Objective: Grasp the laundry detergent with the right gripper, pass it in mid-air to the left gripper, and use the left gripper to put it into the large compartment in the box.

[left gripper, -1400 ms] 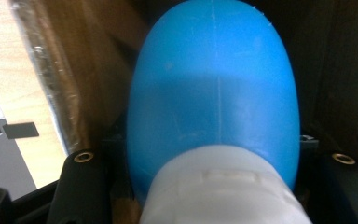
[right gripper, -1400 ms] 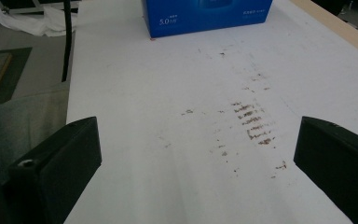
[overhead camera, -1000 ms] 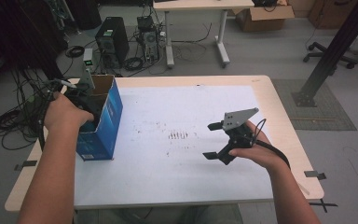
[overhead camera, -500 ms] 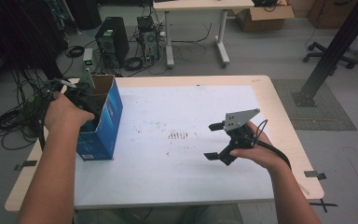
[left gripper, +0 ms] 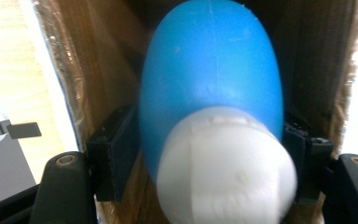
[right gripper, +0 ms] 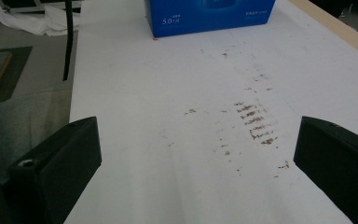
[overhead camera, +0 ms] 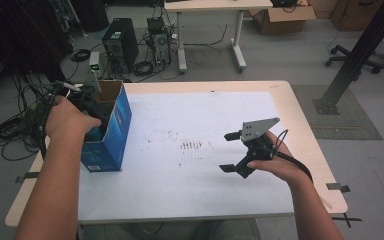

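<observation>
Grey floor strewn with cables, a computer tower [overhead camera: 119, 44] and a second desk [overhead camera: 215, 7] surrounds the table [overhead camera: 300, 125], whose white sheet [overhead camera: 190, 120] bears brown smudges near its middle. At its left edge stands an open blue box [overhead camera: 111, 135]. The left gripper [left gripper: 205, 154] reaches down into the box; its jaws have just been opening, and a blue bottle with a white cap [left gripper: 209, 93] sits between the pads, which look barely apart from its sides. The right gripper [overhead camera: 236, 152] hangs wide open above the sheet, holding nothing.

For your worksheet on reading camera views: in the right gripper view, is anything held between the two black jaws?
No: the right gripper stands wide open over bare white table.
</observation>
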A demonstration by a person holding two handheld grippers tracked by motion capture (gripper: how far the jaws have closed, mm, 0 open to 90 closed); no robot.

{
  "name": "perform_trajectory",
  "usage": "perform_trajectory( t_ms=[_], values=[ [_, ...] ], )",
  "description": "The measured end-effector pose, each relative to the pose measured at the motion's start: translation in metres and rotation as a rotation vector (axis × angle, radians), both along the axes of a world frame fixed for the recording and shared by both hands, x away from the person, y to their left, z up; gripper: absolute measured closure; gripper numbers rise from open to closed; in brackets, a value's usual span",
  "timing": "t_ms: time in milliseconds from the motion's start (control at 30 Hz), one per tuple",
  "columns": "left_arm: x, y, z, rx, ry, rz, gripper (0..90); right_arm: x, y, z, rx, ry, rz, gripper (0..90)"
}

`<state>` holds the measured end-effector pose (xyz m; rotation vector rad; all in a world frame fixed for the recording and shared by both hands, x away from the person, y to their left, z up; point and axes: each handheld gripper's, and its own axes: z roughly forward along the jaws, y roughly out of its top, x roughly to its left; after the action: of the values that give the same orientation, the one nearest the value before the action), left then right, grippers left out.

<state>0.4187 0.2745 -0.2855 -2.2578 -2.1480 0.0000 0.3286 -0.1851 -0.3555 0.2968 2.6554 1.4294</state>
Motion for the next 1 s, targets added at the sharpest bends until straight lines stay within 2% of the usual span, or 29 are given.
perform_trajectory(
  t_ms=[67, 267, 467, 500, 600, 733, 1000],
  values=[
    [-0.001, 0.0, 0.003, 0.011, -0.004, 0.002, 28.9, 0.0, -0.001, 0.0, 0.002, -0.001, 0.0, 0.7],
    [-0.004, 0.001, 0.012, 0.005, -0.019, 0.004, 23.1, -0.002, -0.002, 0.001, 0.005, -0.005, 0.004, 0.7],
    [-0.008, 0.0, 0.019, 0.018, -0.019, 0.005, 17.4, -0.003, -0.001, 0.004, 0.007, -0.009, 0.012, 0.8],
    [-0.009, 0.0, 0.021, 0.02, -0.02, 0.001, 14.3, -0.003, -0.001, 0.004, 0.006, -0.011, 0.014, 0.7],
    [-0.011, -0.003, 0.027, 0.015, -0.035, -0.009, 13.0, -0.004, 0.0, 0.005, 0.008, -0.011, 0.017, 0.8],
    [-0.014, -0.007, 0.035, 0.029, -0.038, -0.032, 8.5, -0.005, 0.0, 0.007, 0.005, -0.015, 0.021, 0.7],
    [-0.02, -0.013, 0.049, 0.046, -0.047, -0.057, 4.6, -0.009, 0.0, 0.012, 0.005, -0.024, 0.028, 0.7]
  ],
)
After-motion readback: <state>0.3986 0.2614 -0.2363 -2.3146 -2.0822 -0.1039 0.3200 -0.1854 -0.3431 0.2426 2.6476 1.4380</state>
